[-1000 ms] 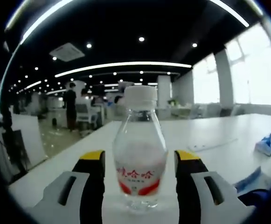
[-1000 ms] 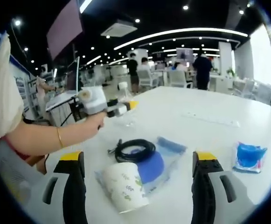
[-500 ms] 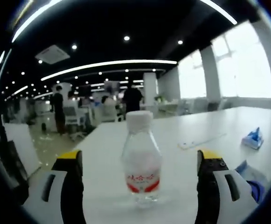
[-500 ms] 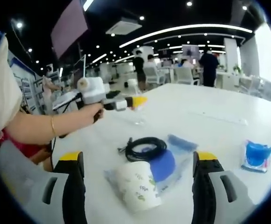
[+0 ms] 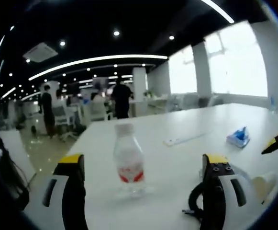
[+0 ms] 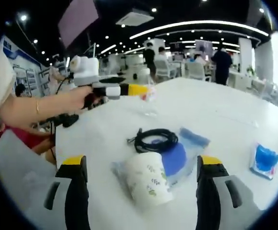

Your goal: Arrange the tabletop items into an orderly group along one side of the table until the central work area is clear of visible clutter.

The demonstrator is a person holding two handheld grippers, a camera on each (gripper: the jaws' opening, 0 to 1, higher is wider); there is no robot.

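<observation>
- Left gripper [image 5: 141,191] spread wide, empty; clear plastic bottle with white cap and red label [image 5: 128,165] upright on white table [image 5: 177,163], dead ahead between jaws, untouched.
- Right gripper [image 6: 141,191] wide open, empty; white leaf-print paper cup [image 6: 146,179] on its side just ahead, long axis pointing toward the camera.
- Black coiled cable [image 6: 156,140] and blue pouch [image 6: 177,155] behind cup; right nearer, likely next.

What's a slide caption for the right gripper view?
Open hand-held gripper facing a leaf-printed white paper cup, coiled black cable and blue pouch on a white table.

A small water bottle [image 5: 128,166] stands upright near the table's [image 5: 186,158] left edge, between the left gripper's [image 5: 143,191] wide-apart jaws, untouched. A blue packet [image 5: 238,138] lies toward the right edge.
</observation>
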